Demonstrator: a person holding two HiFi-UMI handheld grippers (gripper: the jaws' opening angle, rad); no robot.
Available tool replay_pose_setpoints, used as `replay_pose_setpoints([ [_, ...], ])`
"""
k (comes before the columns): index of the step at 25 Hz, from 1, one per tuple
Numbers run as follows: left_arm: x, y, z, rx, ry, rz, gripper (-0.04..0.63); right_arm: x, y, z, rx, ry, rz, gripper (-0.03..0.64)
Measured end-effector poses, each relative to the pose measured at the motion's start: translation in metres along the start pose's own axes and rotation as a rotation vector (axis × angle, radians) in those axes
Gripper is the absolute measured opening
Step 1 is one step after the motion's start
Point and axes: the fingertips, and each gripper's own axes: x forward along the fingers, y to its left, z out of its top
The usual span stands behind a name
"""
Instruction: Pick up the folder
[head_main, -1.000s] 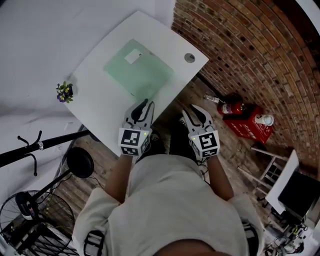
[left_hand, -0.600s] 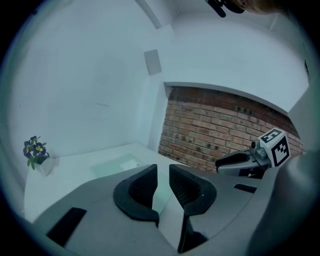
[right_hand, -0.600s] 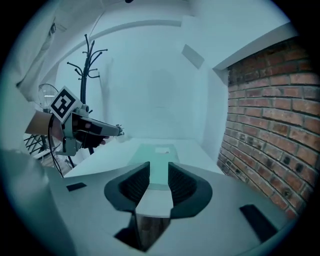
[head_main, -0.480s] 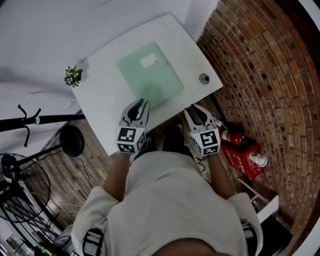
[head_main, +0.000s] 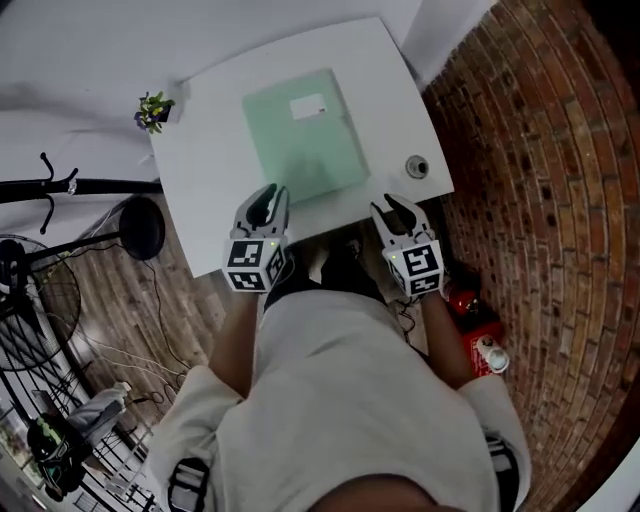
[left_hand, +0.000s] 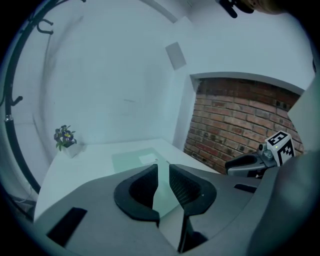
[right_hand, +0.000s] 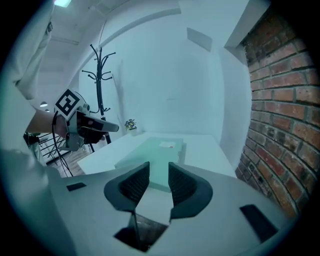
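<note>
A pale green folder (head_main: 303, 135) with a white label (head_main: 308, 107) lies flat on the white table (head_main: 205, 170). My left gripper (head_main: 262, 203) hovers over the table's near edge, just short of the folder's near left corner. Its jaws stand a narrow gap apart with nothing between them. My right gripper (head_main: 397, 208) sits at the near edge, right of the folder's near right corner, open and empty. In the left gripper view the folder (left_hand: 135, 161) lies ahead of the left gripper (left_hand: 163, 172). In the right gripper view the folder (right_hand: 157, 152) lies straight ahead of the right gripper (right_hand: 159, 177).
A small potted plant (head_main: 153, 108) stands at the table's far left corner, and a round grommet (head_main: 417, 166) sits near its right edge. A brick wall (head_main: 540, 150) runs along the right, with a red extinguisher (head_main: 480, 330) on the floor. A black coat rack (head_main: 60, 185) stands at the left.
Both grippers have come forward to the table's near edge, on either side of the folder's near end. The table now lies squarely ahead. Neither gripper has taken hold of anything.
</note>
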Motion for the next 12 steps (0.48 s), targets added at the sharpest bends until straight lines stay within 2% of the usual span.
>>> replay_pose_setpoints([
  [7, -0.005, 0.004, -0.03, -0.04, 0.057, 0.096, 0.075, 0.009, -0.012, -0.02, -0.008, 0.019, 0.076, 0.121],
  [12, -0.007, 0.016, -0.055, -0.12, 0.106, 0.138, 0.075, 0.019, -0.017, -0.03, 0.028, 0.043, 0.104, 0.124],
])
